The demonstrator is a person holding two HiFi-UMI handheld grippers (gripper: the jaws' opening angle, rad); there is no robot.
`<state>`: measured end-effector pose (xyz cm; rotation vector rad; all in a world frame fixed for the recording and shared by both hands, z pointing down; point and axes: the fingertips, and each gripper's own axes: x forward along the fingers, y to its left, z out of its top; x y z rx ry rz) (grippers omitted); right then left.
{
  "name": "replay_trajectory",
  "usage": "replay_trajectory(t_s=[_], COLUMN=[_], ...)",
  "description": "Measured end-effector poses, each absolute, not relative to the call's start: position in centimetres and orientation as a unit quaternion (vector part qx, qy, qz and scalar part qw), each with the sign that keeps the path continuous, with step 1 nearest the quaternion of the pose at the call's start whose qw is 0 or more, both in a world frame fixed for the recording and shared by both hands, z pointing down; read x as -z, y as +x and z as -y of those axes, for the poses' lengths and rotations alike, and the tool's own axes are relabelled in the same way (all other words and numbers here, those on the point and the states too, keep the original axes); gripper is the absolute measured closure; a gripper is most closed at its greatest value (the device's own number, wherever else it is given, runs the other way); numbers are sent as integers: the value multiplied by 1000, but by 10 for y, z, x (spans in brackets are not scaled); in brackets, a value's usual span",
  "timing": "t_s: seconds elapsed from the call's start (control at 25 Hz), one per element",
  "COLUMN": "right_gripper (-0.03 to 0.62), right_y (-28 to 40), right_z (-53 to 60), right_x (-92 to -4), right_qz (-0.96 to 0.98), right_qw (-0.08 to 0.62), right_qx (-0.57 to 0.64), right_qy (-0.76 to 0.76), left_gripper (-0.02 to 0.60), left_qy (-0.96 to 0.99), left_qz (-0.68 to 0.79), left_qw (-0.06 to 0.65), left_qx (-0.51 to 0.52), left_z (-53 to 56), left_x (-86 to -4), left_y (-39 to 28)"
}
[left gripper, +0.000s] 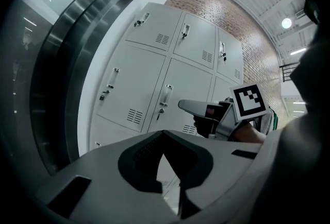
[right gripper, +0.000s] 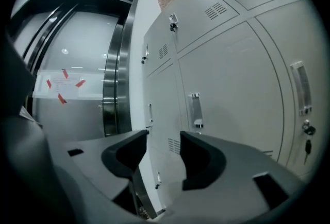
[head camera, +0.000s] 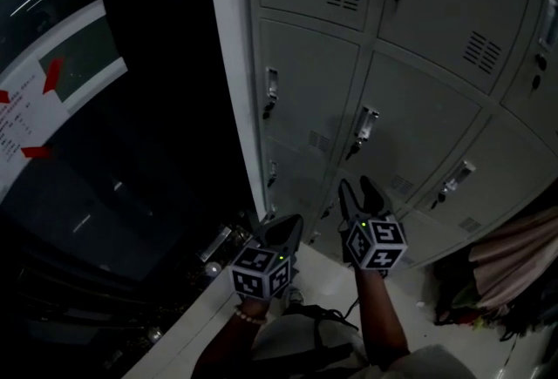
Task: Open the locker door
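Head view: lockers (head camera: 418, 116) right, notice (head camera: 35, 120) left

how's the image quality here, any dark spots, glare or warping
Head view: dim overall, mostly black beside the lockers, which look grey and soft. Left gripper view: fisheye bends the lockers, and a bright ceiling lamp glares. Right gripper view: dark vignette corners, locker edges curve.

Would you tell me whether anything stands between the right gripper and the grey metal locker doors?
Nothing visible does: the right gripper, fingers apart and empty, faces the grey metal locker doors across open air.
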<state>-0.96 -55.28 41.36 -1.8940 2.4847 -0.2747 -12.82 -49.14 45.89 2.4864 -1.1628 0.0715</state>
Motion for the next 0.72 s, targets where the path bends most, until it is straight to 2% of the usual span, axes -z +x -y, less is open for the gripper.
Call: replay_trajectory(t_s=[0.36,0.72], right_gripper=[361,361], right_y=[14,24], right_z=[658,696], right_x=[-396,-400], right_qz=[-760,-738], right_qw=[-1,1], right_qx=[47,47], right_qy=[-648,-673], left_gripper=[589,589], left_qy=[888,885], left_qz=[411,414], left_qw=[202,208], left_qx=[-35,-35], left_z=[554,588], left_x=[-470,-478], left_y=[-115,-121])
